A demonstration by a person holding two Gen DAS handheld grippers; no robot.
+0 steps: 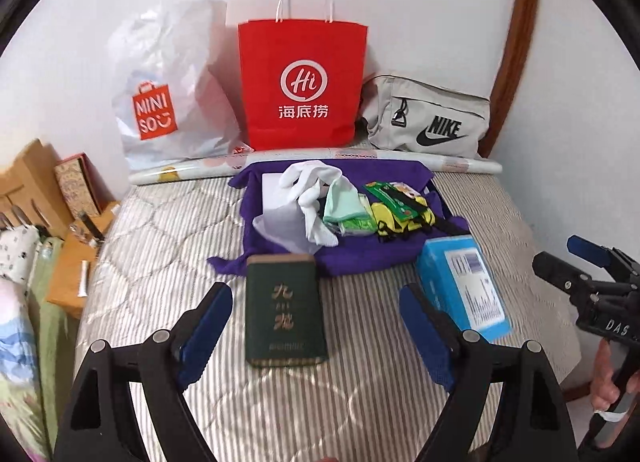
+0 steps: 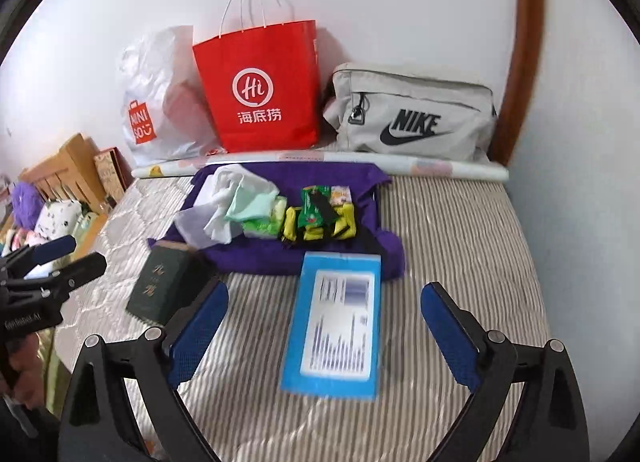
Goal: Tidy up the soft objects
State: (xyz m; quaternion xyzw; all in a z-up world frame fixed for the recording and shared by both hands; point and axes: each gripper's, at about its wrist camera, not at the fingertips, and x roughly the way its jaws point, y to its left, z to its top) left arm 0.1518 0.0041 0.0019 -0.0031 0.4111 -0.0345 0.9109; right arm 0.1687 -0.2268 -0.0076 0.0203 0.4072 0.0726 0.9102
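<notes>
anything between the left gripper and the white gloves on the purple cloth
Yes. The green box lies on the bed directly ahead of the open left gripper, between it and the white gloves.

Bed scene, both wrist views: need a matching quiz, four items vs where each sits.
Items:
1. red paper bag
2. grey Nike pouch
3. dark green box
4. white glove

Places:
A. on the purple cloth
B. between the open left gripper fingers' line
C. far right against the wall
D. between white plastic bag and pouch

Pairs: 1-D, 2-C, 3-B, 4-A
</notes>
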